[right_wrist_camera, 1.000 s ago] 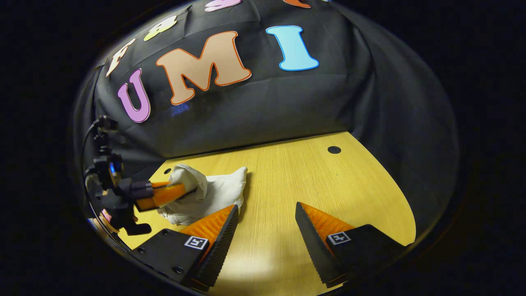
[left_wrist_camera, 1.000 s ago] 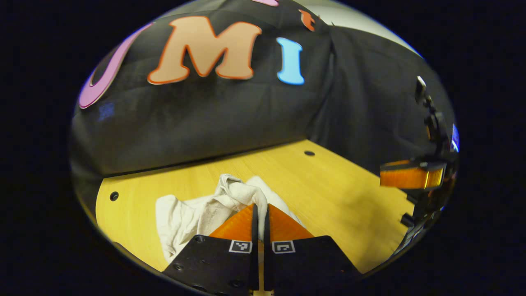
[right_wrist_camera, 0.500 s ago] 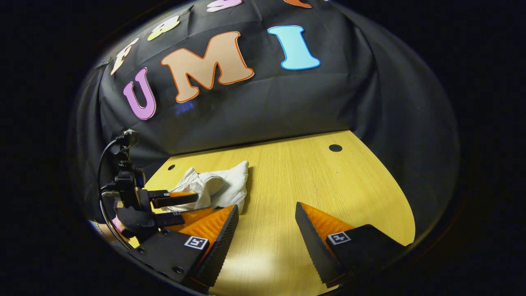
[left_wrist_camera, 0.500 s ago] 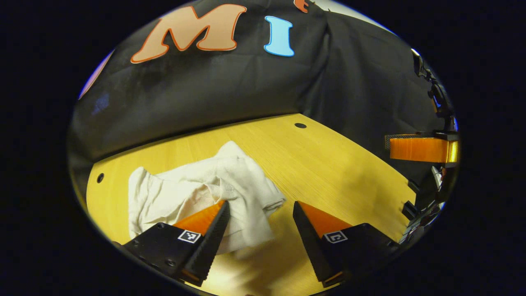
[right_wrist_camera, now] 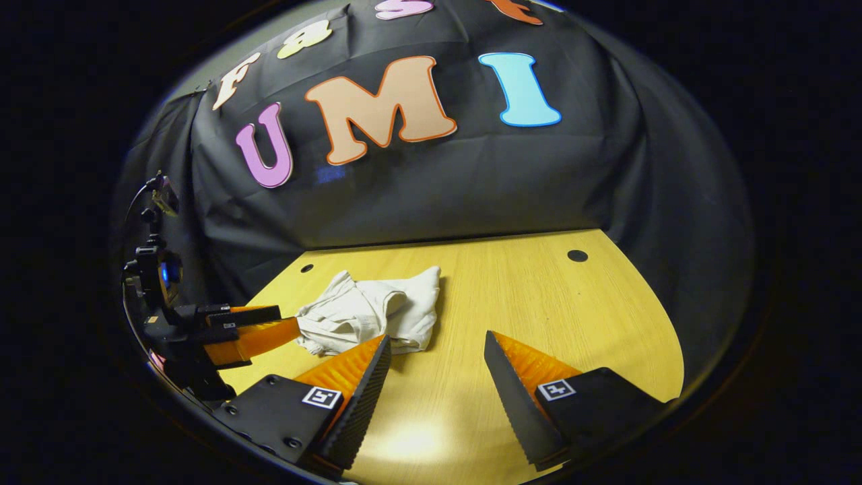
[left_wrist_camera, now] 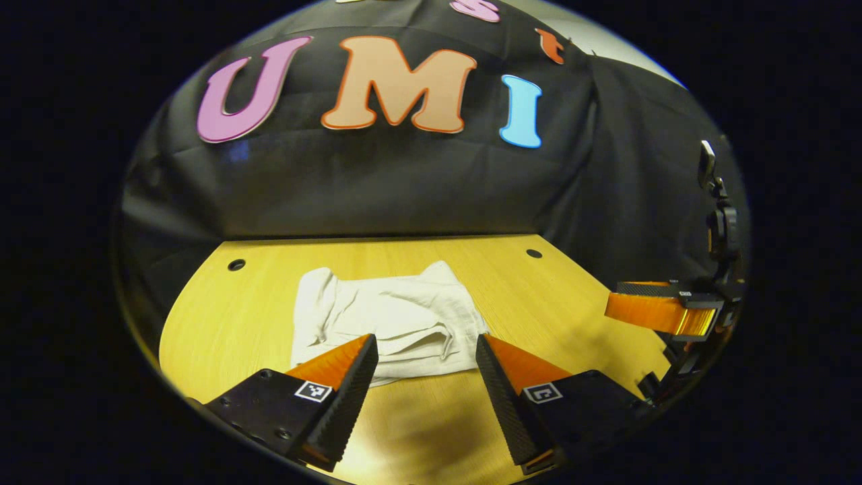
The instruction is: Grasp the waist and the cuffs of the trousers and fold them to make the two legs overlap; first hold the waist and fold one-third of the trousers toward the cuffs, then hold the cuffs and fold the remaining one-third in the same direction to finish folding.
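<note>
Lying folded: trousers (left_wrist_camera: 387,316) on table (left_wrist_camera: 552,303), grippers apart.

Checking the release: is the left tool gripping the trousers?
No, the left tool is open, fingers apart, with the trousers lying beyond on the table.

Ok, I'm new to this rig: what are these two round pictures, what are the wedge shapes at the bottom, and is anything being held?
Each picture comes from a camera riding on a hand-held two-finger gripper, looking forward along its fingers. The wedges at the bottom of the left gripper view are the left gripper; those in the right gripper view are the right gripper. Each view also catches the other gripper at its edge. Both stand open and hold nothing. On the wooden table lie the white trousers, folded into a small, slightly rumpled bundle, just ahead of the left gripper's fingertips.
</note>
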Motion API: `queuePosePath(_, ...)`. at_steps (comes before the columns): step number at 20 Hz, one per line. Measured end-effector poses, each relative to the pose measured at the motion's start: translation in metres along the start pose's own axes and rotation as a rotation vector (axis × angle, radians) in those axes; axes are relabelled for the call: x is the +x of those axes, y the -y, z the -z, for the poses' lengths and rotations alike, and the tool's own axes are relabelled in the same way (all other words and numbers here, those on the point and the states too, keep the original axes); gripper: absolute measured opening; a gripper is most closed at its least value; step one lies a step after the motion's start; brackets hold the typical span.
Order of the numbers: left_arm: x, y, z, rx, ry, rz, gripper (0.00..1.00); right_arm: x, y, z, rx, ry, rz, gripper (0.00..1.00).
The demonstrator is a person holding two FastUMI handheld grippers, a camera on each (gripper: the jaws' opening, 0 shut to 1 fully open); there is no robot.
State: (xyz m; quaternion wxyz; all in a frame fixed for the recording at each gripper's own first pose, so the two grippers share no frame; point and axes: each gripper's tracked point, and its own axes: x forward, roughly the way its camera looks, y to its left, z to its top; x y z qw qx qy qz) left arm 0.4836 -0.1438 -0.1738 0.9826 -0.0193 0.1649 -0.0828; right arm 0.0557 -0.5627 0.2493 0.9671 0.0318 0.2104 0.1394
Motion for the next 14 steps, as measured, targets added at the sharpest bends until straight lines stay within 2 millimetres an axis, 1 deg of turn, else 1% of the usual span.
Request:
queuePosePath(4,-0.034,-0.021,-0.007,-0.087,0.051,-0.057,0.88,-0.013,-0.011,-0.009,0.028,0.043,-0.019,0.94)
queuePosePath(7,-0.051,-0.032,-0.011,-0.122,0.077,-0.083,0.88,-0.025,-0.013,-0.015,0.039,0.07,-0.014,0.94)
queuePosePath(9,-0.054,-0.038,-0.006,-0.113,0.071,-0.097,0.88,-0.031,-0.014,-0.018,0.044,0.083,-0.007,0.97)
queuePosePath(11,-0.053,-0.038,0.001,-0.097,0.053,-0.102,0.88,-0.037,-0.017,-0.019,0.045,0.094,-0.01,0.96)
queuePosePath(13,-0.063,-0.039,0.007,-0.081,0.036,-0.1,0.88,-0.041,-0.02,-0.02,0.052,0.105,-0.014,0.96)
queuePosePath(14,-0.067,-0.036,0.012,-0.076,0.025,-0.096,0.88,-0.042,-0.022,-0.02,0.055,0.107,-0.015,0.96)
